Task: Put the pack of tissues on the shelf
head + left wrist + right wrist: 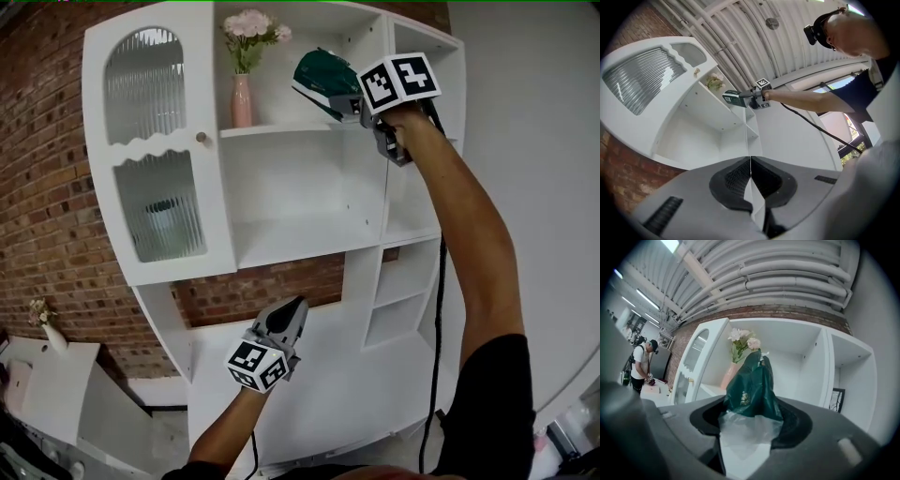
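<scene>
On the upper shelf [286,128], vase [242,100] left of the pack of tissues [325,82]

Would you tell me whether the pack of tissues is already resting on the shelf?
No, the right hand-held gripper holds the pack of tissues clear above the shelf.

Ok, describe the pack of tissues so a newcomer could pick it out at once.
Start at the white shelf unit against the brick wall and go to its upper open compartment. There, right of the pink vase, the right gripper holds the pack of tissues: the only dark green, glossy soft packet.
</scene>
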Demonstrator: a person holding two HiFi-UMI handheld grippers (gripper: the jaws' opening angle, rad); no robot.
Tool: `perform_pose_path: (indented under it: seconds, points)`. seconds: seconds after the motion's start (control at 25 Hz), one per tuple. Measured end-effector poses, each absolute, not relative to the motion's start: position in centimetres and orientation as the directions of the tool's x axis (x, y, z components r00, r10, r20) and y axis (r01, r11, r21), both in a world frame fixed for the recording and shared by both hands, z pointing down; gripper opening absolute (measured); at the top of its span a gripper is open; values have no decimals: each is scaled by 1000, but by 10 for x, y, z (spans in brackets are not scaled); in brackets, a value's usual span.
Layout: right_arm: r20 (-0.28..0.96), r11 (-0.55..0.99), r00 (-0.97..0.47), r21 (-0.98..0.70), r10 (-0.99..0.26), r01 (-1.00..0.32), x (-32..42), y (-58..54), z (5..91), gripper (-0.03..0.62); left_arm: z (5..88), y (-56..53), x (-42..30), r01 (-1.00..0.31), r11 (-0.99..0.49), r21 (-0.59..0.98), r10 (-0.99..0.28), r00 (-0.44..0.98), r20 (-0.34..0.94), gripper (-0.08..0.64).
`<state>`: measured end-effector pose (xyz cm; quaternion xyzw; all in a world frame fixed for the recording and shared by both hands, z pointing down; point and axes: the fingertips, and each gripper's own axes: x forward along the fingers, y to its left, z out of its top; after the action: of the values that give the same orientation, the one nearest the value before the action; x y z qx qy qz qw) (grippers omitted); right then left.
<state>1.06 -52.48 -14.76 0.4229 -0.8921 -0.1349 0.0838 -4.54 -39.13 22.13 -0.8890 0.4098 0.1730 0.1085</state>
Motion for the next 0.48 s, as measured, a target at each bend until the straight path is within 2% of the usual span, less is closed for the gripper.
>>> perform_pose_path:
  seconds: [0.48]
  points:
    - [213, 645, -612, 346, -761, -682, -22, -606, -147, 265, 227, -406, -76, -850, -527, -31, -770, 492, -407, 2]
